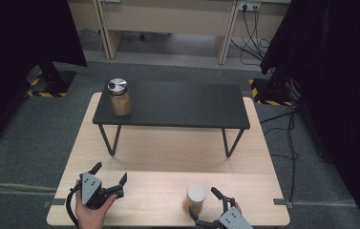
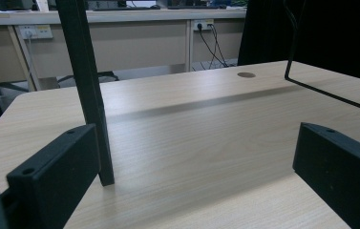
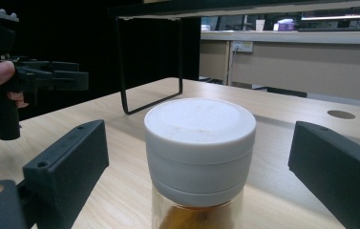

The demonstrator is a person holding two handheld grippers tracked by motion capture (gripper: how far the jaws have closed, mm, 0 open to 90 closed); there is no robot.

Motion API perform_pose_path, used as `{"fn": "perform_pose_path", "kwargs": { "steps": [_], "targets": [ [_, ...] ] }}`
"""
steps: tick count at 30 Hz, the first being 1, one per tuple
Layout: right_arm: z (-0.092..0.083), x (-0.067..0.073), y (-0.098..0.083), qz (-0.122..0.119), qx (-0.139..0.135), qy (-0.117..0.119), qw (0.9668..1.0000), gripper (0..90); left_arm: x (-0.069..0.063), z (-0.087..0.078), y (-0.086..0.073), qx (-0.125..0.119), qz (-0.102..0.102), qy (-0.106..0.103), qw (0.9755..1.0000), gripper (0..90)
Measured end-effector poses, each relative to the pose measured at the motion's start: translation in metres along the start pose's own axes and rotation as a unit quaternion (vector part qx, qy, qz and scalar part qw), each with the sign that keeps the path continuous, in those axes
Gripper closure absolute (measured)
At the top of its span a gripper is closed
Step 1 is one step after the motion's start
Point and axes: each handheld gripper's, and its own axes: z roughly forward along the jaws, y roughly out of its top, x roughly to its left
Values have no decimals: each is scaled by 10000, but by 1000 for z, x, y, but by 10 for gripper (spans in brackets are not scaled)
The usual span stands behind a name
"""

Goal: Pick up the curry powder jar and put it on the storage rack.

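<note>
jar: a glass jar with white lid (image 3: 200,143) stands upright near the front edge of the wooden table (image 1: 168,157), right of centre; amber contents show through the glass under the lid.
long axis: vertical, lid on top, so the round side wall faces the jaws on either hand.
jar to jaws: in the right gripper view the jar sits straight ahead, centred between the two black jaws, with a clear gap on each side; neither pad touches it.
right gripper: the right gripper (image 1: 207,202) comes in low from the table's front edge, jaws spread wide and level with the lid and upper glass, holding nothing.
nearer hand: the right, by far; from above the jar is just beside its fingertips.
left gripper: the left gripper (image 1: 111,179) rests near the front left of the table, well apart from the jar, jaws wide and empty, pointing toward a leg of the black shelf (image 1: 173,105).
farther out: a second jar with metal lid (image 1: 120,97) stands on the shelf's left end.
judgement: the coming move looks like a short advance and a squeeze; the jaws seem centred, so the risk is nudging the jar before both pads meet it.
</note>
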Motion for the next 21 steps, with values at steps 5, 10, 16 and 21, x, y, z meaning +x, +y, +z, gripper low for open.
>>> {"fn": "perform_pose_path", "kwargs": {
  "steps": [5, 10, 16, 21],
  "targets": [
    [3, 0, -3, 1, 53, -6, 10000, 71, 0, 0, 0, -3, 0, 5, 10000, 15],
    [9, -2, -3, -44, 73, 36, 10000, 99, 0, 0, 0, 20, 15, -8, 10000, 14],
    [16, -4, -2, -78, 91, 47, 9999, 157, 0, 0, 0, 19, 16, -17, 10000, 15],
    [21, -7, -1, -113, 94, 123, 9998, 211, 0, 0, 0, 20, 11, -15, 10000, 14]
  ]
}}
